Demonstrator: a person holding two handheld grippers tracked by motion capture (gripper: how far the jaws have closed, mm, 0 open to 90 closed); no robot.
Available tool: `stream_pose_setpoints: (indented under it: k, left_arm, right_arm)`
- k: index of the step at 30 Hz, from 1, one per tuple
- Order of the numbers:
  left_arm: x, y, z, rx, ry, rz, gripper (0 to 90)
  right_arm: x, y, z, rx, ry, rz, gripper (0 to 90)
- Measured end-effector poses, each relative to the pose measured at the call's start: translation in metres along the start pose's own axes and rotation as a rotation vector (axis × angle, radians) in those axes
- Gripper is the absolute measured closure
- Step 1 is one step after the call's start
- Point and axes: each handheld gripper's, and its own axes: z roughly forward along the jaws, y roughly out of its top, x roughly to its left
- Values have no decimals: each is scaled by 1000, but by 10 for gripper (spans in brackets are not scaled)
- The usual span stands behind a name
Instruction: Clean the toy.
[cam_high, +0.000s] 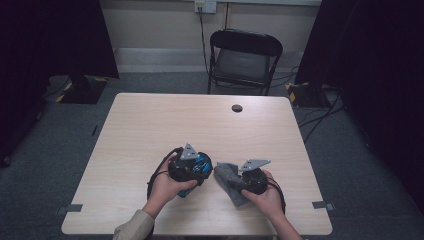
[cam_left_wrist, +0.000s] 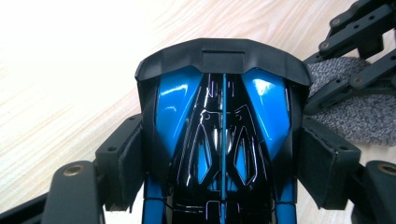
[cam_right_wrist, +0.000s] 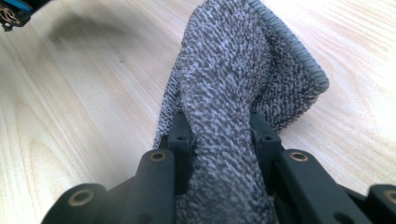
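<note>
I have the glossy blue-and-black plastic toy car (cam_left_wrist: 223, 140) clamped across its body between my left gripper (cam_left_wrist: 223, 158)'s padded jaws, the pads pressing on its two flanks so the black spoiler end points away from the camera; I read that broadside hold as the steadiest one, since the shell is slick and narrows toward the cabin, and a grip on the sides leaves the top face free to be reached. In the high view the left gripper (cam_high: 189, 170) sits near the front edge of the pale wooden table (cam_high: 150, 130), and the car pokes out beneath it, though whether it is just off the tabletop or resting on it I cannot tell. My right gripper (cam_right_wrist: 223, 140) has its jaws pinched together on a fold of the speckled grey knitted cloth (cam_right_wrist: 243, 79), which bunches up between the pads and stands forward in a thick wad with its stitched hem curling to one side; I take that wad as a pad for wiping, held short so it stays firm. From above, the cloth (cam_high: 227, 176) trails on the table between the two hands, just beside the car but not touching it as far as I can see, with the right gripper (cam_high: 252, 179) angled toward the left one. My judgement is that the car is being presented for a wipe, and the risk is the shell slipping in its pads.
</note>
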Motion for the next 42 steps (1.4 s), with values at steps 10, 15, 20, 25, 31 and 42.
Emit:
stream_pose_setpoints:
  k: [10, 15, 20, 25, 31, 42]
  left_arm:
    - [5, 9, -10, -42, -7, -19, 256]
    - [7, 10, -14, -54, -3, -22, 256]
    - [2, 16, -17, -73, -25, -24, 256]
    - [0, 20, -18, -81, -24, -12, 256]
    - [3, 20, -24, -115, -40, -36, 256]
    - [0, 25, -21, -119, -38, -27, 256]
  right_arm:
    - [-2, 22, -21, -67, -9, -19, 709]
    - [0, 41, -39, -146, 21, -21, 714]
    - [4, 51, -39, -192, 68, -2, 714]
    - [14, 55, -28, -206, 116, 4, 714]
    - [10, 53, -26, -223, 153, 34, 715]
    - [18, 51, -17, -199, 190, 10, 715]
